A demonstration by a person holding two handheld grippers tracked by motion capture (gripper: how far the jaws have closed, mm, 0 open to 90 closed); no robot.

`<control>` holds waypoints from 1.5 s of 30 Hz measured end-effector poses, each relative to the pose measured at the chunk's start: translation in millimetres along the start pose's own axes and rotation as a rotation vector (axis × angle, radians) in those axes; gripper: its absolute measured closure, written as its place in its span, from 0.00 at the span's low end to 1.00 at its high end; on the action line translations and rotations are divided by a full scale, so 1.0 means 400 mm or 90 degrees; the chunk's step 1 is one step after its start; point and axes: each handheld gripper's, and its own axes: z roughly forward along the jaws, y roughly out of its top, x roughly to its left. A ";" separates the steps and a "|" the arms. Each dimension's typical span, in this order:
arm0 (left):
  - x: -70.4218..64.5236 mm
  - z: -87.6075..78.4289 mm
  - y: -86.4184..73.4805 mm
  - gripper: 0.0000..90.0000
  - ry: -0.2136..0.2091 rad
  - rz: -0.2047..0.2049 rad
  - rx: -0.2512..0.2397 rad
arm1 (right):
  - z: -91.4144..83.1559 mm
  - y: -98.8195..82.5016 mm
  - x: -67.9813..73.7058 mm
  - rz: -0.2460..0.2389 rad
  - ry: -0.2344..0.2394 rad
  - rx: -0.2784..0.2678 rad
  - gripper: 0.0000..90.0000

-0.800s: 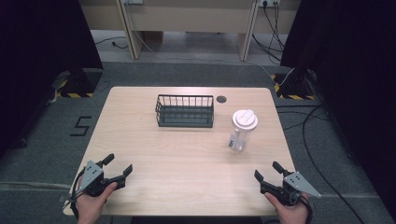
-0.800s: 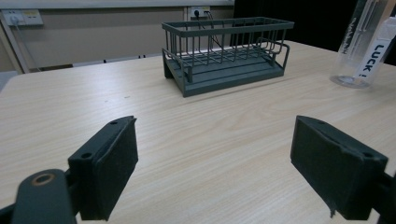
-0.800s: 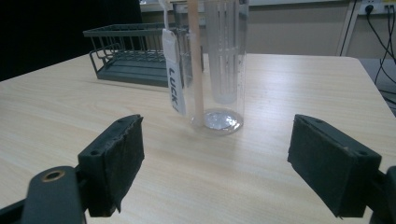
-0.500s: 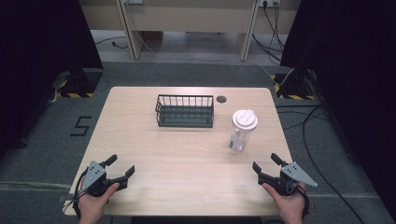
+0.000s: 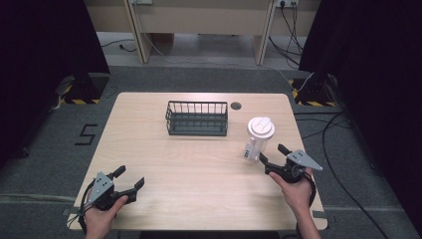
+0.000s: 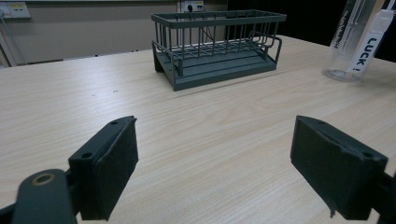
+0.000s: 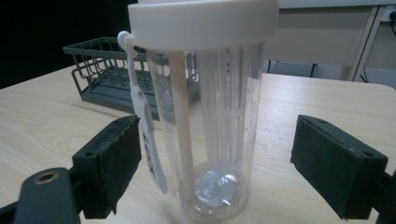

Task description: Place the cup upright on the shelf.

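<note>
Bottle (image 5: 259, 139) stands upright near the surface's (image 5: 199, 174) right edge, white lid up, clear body showing nothing inside. Right claw (image 5: 272, 158), spread wide, sits just beside it, its jaws flanking the bottle without touching. Wire basket (image 5: 197, 118) sits toward the far edge. Left claw (image 5: 130, 180), also spread, rests at the near-left corner.

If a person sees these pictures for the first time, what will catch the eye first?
Probably the clear bottle with its white lid, upright near the table's right edge, with the open right gripper just before it, jaws to either side in the right gripper view. Next, the dark wire basket at the far middle. The left gripper is open at the near left corner.
</note>
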 end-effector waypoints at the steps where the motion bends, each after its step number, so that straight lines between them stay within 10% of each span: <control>1: 0.000 0.000 0.000 0.16 0.000 0.001 0.000 | 0.007 0.003 -0.001 0.000 0.001 0.000 0.18; 45: -0.007 0.000 0.002 0.16 -0.013 0.001 -0.003 | 0.185 0.027 0.014 -0.038 0.009 -0.004 0.14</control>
